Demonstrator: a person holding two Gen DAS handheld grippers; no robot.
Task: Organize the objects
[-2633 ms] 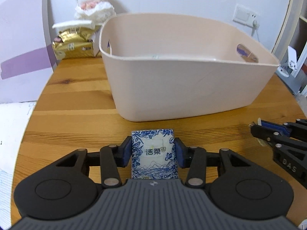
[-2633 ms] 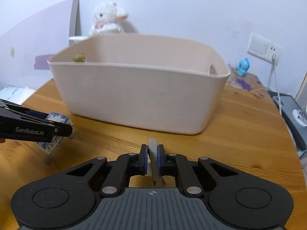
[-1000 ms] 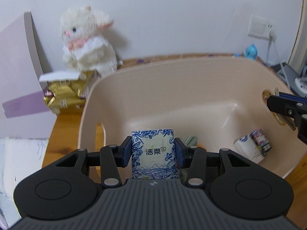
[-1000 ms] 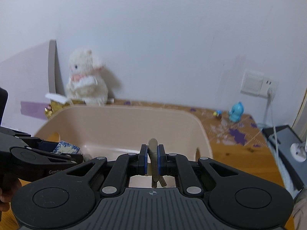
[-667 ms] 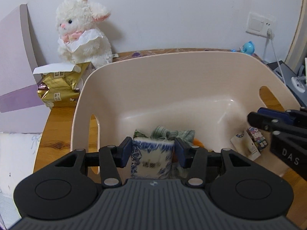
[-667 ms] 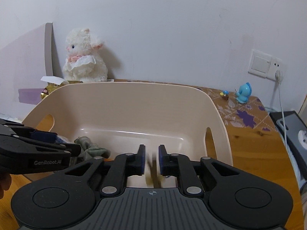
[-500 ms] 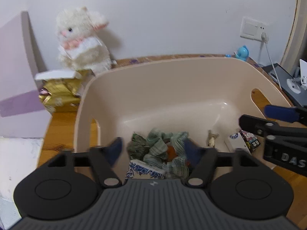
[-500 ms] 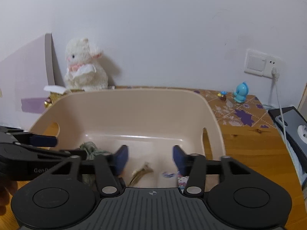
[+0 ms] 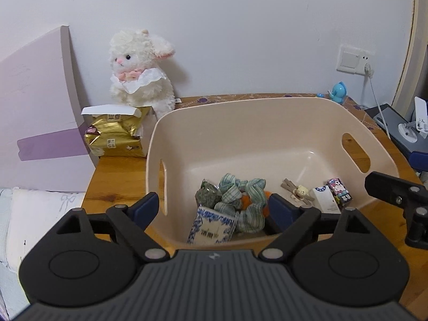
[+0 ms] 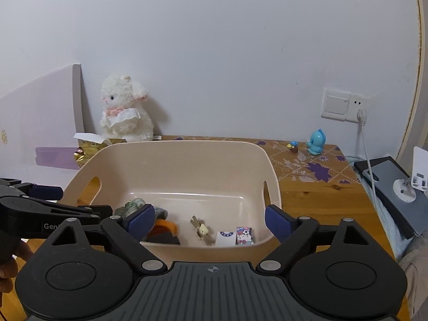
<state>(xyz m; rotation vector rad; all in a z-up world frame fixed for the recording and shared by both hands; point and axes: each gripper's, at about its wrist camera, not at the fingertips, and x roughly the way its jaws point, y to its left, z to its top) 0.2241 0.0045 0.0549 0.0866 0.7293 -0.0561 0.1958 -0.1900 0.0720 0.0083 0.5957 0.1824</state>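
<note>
A plain white wall backs a wooden desk (image 9: 117,184), where a beige plastic bin (image 9: 267,123) with cut-out handles sits in the middle. Behind it, against the wall, sit a white plush lamb (image 9: 139,72) and a crumpled gold packet (image 9: 117,136); a small blue figurine (image 10: 317,139) stands farther right below a wall socket (image 10: 345,104). The left gripper (image 9: 214,208) hovers over the bin's near rim with its blue-padded fingers spread wide and nothing between them. The right gripper (image 10: 206,222) hovers over the same rim, also spread wide and empty. Inside the bin, a blue-and-white tissue pack (image 9: 212,227) leans against the near wall, its lower edge cut off by the rim. Just behind it lies a green checked scrunchie (image 9: 240,195), which partly hides something orange that cannot be made out. To the right lie a hair clip with a small bear (image 9: 298,194) and two small printed boxes (image 9: 333,196), one white and one with cartoon figures, touching each other. In the right wrist view the tissue pack is hidden behind the gripper's fingers, and part of a person's hand (image 10: 10,262) shows at the left edge.
</note>
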